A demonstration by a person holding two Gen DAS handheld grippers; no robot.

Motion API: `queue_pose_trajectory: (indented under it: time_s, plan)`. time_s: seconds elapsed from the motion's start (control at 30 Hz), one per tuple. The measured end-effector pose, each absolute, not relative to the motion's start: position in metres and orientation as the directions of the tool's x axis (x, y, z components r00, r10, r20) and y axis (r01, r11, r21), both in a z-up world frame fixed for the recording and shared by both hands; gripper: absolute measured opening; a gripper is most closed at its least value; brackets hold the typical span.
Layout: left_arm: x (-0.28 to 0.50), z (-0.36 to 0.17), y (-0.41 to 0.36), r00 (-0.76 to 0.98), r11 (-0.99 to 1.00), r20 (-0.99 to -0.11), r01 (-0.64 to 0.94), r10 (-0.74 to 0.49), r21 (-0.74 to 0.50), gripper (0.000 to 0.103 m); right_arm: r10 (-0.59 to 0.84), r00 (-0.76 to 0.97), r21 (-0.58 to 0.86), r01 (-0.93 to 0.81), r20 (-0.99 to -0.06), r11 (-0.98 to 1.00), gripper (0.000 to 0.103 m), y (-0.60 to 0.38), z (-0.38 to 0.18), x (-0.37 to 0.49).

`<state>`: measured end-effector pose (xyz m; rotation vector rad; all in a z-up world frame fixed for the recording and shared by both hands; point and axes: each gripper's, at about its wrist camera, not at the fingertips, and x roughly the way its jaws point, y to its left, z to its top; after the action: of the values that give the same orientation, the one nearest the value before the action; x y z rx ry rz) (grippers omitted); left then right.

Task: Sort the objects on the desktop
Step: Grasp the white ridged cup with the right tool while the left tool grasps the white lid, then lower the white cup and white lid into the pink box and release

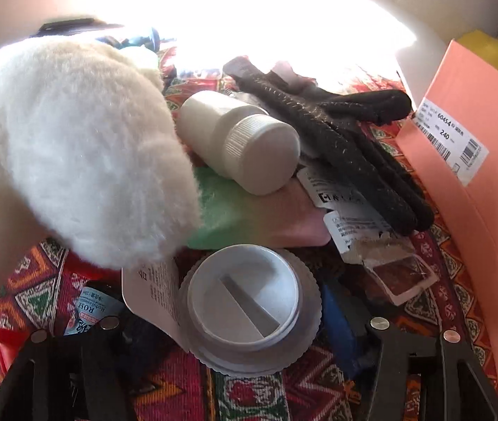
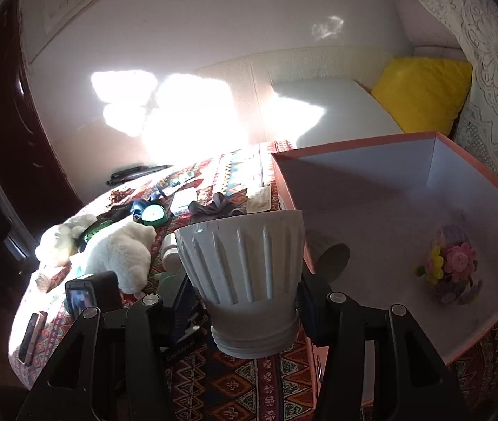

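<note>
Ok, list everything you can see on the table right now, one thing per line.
tablecloth: one, red patterned, under everything
plush: one, white, left side
bottle: one, white, lying beside plush
cloth: one, green and pink, under bottle
gloves: seemingly a pair, black, between bottle and box
box: one, pink, open, right side
flower ornament: one, pink and yellow, inside box
cushion: one, yellow, behind box
phone: one, near left edge
lid: one, white, by left claw
jar: one, white, ribbed, in right claw
left claw: black, lid between fingers, grip unclear
right claw: black, shut on jar
</note>
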<state>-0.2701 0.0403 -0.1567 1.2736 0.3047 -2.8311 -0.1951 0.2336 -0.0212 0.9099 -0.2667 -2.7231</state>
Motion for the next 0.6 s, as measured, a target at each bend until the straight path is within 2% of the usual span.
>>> queue_pose_trajectory:
  time_s: [0.23,0.4,0.6]
  plan:
    - [-0.207,-0.154,0.041,-0.667,-0.981,-0.730,-0.008,0.150,-0.195,0.064,-0.313,-0.782,0.259,0.200,-0.539,-0.945,0.054,0.231,-0.019,-0.196]
    - [-0.161,-0.147,0.034,-0.661,-0.978,-0.731,-0.020,0.168,-0.207,0.064,-0.312,-0.801,0.281,0.188,-0.510,-0.941,0.054,0.238,-0.012,-0.190]
    - [-0.137,-0.114,0.033,-0.703,-0.973,-0.686,-0.038,0.187,-0.227,0.064,-0.285,-0.824,0.288,0.156,-0.490,-0.945,0.054,0.247,-0.009,-0.184]
